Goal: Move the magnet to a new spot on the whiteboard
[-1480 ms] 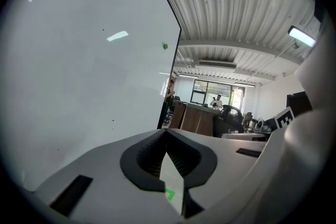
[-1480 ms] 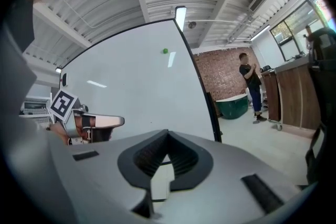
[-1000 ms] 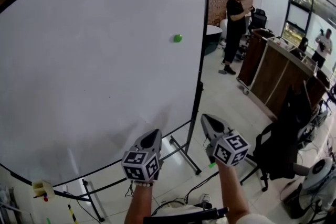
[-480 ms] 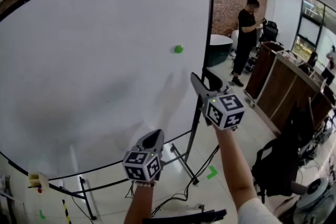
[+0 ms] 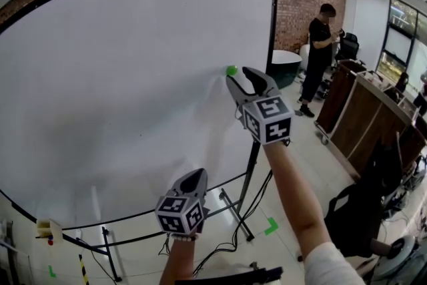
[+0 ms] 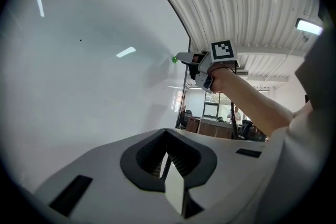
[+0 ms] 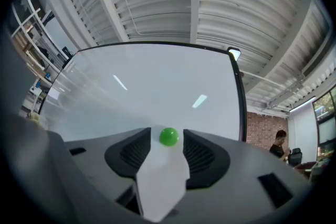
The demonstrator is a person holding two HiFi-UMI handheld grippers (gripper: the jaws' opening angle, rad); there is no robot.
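Observation:
A small green magnet point(image 5: 231, 70) sticks to the big whiteboard point(image 5: 120, 77) near its right edge, about halfway up. My right gripper point(image 5: 243, 79) is raised to it, tips at the board. Its jaws are opening. In the right gripper view the magnet point(image 7: 168, 137) sits in the gap between the tips of the right gripper point(image 7: 166, 147), and the pads do not press on it. The left gripper point(image 5: 193, 175) hangs low in front of the board's bottom edge, shut and empty. From the left gripper view point(image 6: 167, 159) I see the right gripper point(image 6: 185, 57) next to the magnet point(image 6: 174, 60).
The whiteboard's black stand legs point(image 5: 235, 205) and cables lie on the floor below. A person point(image 5: 322, 57) stands at the back right by a wooden counter point(image 5: 370, 110). A black chair point(image 5: 360, 213) is at the right. A green tape mark point(image 5: 270, 227) is on the floor.
My right gripper has risen from waist height up to the board at the magnet, and its jaws have spread. The left gripper has stayed low.

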